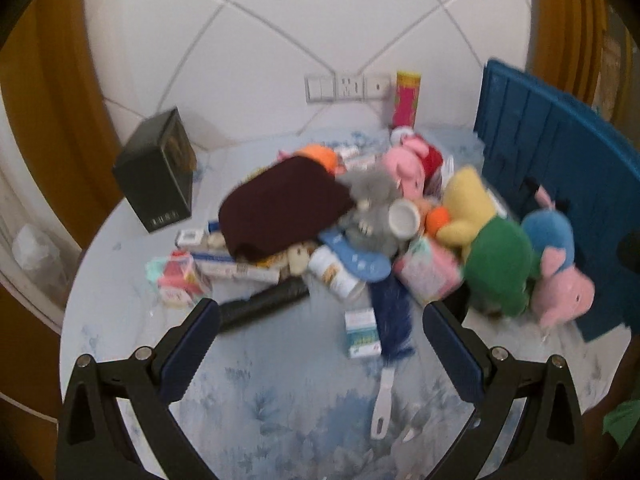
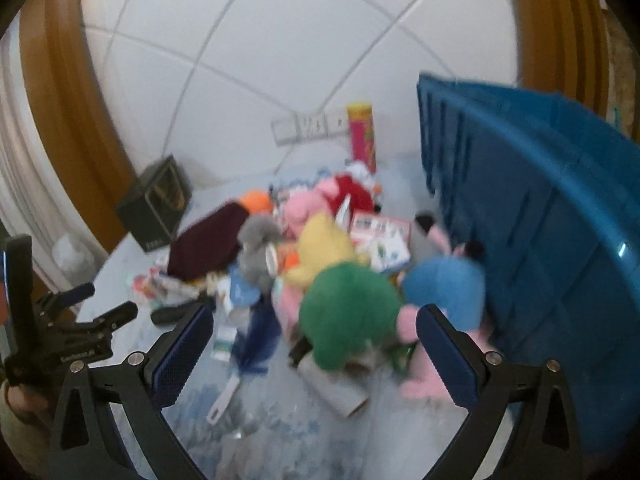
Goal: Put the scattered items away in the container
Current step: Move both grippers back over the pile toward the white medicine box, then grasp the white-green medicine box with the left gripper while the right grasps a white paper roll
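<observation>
Only the right wrist view shows the left hand-held gripper [image 2: 106,300] itself.

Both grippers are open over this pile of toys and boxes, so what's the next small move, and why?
Probably ease the right gripper down onto the green plush and close. Its jaws stand open and empty, the plush lies right ahead at the near edge of the pile, and the blue container stands just to its right. The left gripper is open too, but farther from the container.
</observation>
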### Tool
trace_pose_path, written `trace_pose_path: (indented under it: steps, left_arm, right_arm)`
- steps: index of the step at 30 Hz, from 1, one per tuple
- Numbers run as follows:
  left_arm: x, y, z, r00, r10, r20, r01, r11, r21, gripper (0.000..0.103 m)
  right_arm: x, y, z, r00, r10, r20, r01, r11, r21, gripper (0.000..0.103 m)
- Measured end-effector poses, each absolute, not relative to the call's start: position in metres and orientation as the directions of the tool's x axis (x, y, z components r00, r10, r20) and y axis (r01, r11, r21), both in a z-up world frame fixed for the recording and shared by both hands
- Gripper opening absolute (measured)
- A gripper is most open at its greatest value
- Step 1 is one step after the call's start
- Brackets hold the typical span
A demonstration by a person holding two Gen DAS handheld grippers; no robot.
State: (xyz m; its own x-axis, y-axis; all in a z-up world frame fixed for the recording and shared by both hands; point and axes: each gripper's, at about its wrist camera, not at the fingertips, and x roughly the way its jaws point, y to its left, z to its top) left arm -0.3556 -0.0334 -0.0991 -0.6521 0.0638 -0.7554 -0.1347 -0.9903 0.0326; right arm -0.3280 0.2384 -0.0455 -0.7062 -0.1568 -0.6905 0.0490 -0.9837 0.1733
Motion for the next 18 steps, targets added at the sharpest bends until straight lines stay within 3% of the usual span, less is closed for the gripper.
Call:
trace_pose_path:
  steps: [6, 10, 13, 15, 18]
  left_arm:
    - [-0.363, -0.030, -0.136, -0.591, 0.063, -0.804, -0.131, -0.991, 0.018, 0.102]
    - [-0.368, -0.024, -0.160, -0.541, 0.061, -0.839, -0.132, -0.991, 0.013, 0.093]
    - [-0.373, -0.019, -0.177, -0.510, 0.057, -0.858, -0.132, -0.991, 0.013, 0.092]
    - [-0.378, -0.015, -0.188, -0.489, 0.058, -0.870, -0.132, -0.991, 0.009, 0.092]
    - [-0.385, -0.007, -0.203, -0.463, 0.055, -0.885, -0.136, -0.991, 0.009, 0.092]
  right_arm:
    - [-0.335, 0.226, -0.093, -0.618, -0.179, -0.766, 0.063, -0.982, 0.179, 0.103]
    - [-0.338, 0.224, -0.127, -0.548, -0.201, -0.812, 0.081, -0.979, 0.188, 0.101]
    - [-0.342, 0.224, -0.151, -0.497, -0.212, -0.841, 0.090, -0.977, 0.193, 0.090]
    - [-0.345, 0.224, -0.163, -0.470, -0.211, -0.857, 0.096, -0.977, 0.188, 0.078]
    - [-0.352, 0.227, -0.179, -0.439, -0.206, -0.875, 0.094, -0.979, 0.184, 0.078]
